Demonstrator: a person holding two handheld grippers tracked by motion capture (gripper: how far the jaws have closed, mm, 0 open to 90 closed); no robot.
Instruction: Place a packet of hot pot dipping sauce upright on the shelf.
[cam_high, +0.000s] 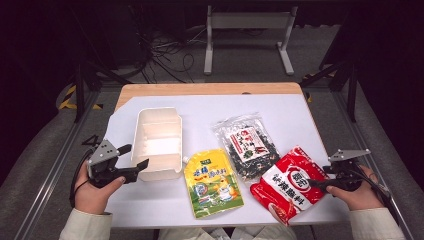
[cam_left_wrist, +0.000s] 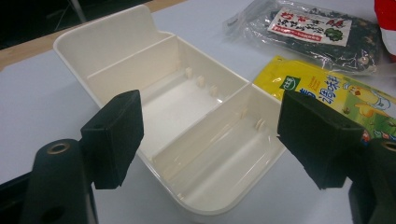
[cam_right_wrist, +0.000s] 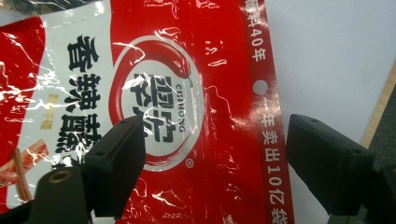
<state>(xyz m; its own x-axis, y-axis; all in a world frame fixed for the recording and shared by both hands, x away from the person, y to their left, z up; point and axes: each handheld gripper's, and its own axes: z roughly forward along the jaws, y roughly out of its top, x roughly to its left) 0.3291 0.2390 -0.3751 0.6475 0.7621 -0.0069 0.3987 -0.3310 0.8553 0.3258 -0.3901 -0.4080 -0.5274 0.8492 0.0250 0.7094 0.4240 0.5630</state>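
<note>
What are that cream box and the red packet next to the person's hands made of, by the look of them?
The cream box looks like moulded plastic, smooth and slightly glossy: thin walls, rounded corners, dividers and small ribs formed in one piece. The red packet seems to be thin plastic film, very shiny: it wrinkles, throws bright crinkled glints, and has a punched hanging hole in its sealed edge. Whether there is foil inside cannot be told.
</note>
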